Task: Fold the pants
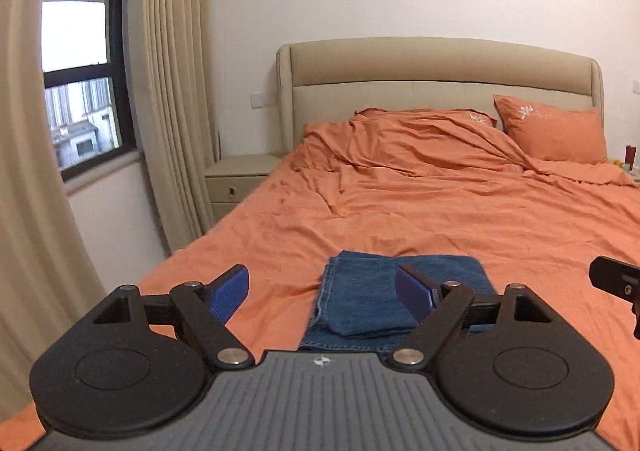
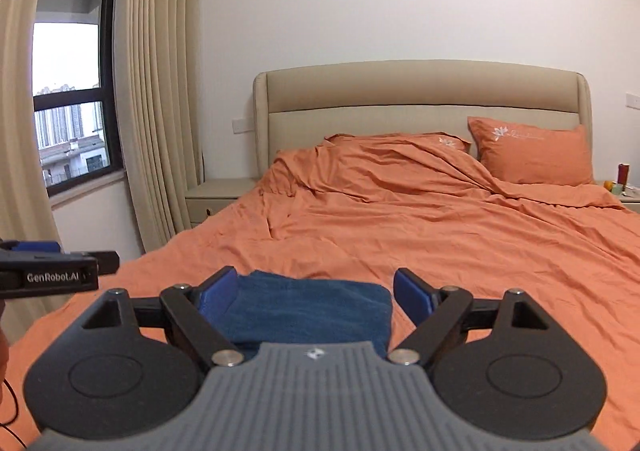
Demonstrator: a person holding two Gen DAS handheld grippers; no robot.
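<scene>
Blue denim pants [image 1: 362, 305] lie folded into a compact rectangle on the orange bed sheet [image 1: 440, 219], near the foot of the bed. My left gripper [image 1: 322, 293] hovers above and short of them, jaws wide apart, nothing between the blue pads [image 1: 230, 293]. In the right wrist view the same folded pants [image 2: 316, 309] lie flat below my right gripper [image 2: 316, 297], which is also open and holds nothing. Part of the right gripper shows at the right edge of the left wrist view [image 1: 618, 283]; the left gripper's side [image 2: 52, 271] shows at the left of the right wrist view.
The bed has a beige padded headboard [image 2: 420, 91], an orange pillow [image 2: 532, 155] and a rumpled duvet [image 2: 380, 179]. A bedside cabinet [image 1: 236, 181] stands left of it by beige curtains [image 1: 172, 91] and a window [image 1: 76, 63]. Small items [image 2: 622, 181] stand on the right nightstand.
</scene>
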